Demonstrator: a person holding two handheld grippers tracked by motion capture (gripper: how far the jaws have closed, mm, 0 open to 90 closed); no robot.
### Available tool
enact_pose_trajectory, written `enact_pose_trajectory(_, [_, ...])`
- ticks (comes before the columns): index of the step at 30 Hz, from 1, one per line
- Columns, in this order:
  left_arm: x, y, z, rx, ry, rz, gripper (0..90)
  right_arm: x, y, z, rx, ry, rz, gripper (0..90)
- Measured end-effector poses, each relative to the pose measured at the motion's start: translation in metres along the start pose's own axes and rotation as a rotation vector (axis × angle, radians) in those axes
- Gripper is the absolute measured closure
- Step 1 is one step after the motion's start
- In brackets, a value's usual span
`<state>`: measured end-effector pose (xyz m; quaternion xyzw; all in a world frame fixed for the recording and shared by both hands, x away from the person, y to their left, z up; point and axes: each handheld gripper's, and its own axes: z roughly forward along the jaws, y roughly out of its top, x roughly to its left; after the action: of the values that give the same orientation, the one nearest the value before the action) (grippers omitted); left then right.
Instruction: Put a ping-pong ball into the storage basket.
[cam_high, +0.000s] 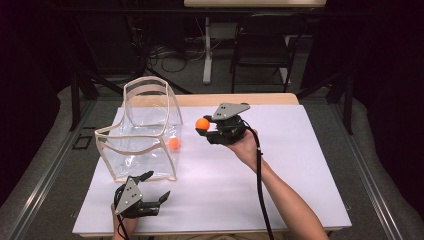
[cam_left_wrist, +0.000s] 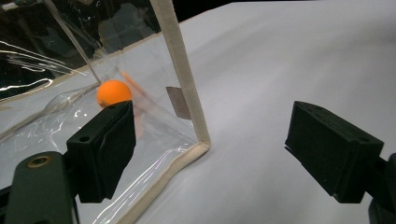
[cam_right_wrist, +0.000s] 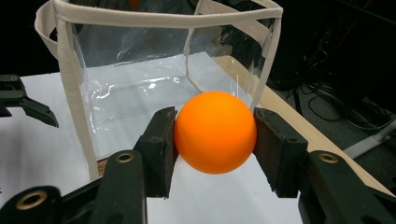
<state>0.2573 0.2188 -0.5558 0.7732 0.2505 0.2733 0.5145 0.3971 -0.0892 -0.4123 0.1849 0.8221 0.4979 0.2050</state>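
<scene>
Right gripper is clamped on an orange ball; in the right gripper view both pads press the ball's sides, and it sits squarely between the jaws. The gripper is held off the white table sheet, with the clear plastic bag directly ahead of its jaws and slightly below, cream-trimmed mouth open and facing up. A second orange ball already lies inside the bag, low against the wall nearest the right gripper; the left gripper view shows that ball through the plastic, just beyond its own left jaw. Left gripper is spread wide with nothing between the jaws, sitting just short of the bag's near bottom corner, not touching it. Progress, as judged: one ball bagged, one ball lifted and in transit. Remaining: carry the held ball over the bag's rim and let go. The left gripper may need to steady the bag, since the walls look floppy.
</scene>
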Motion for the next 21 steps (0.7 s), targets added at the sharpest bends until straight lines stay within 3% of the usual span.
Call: enact_pose_trajectory(21, [0.000,0.000,0.000,0.001,-0.002,0.000,15.8,-0.002,0.016,-0.001,-0.007,-0.007,-0.023,50.8])
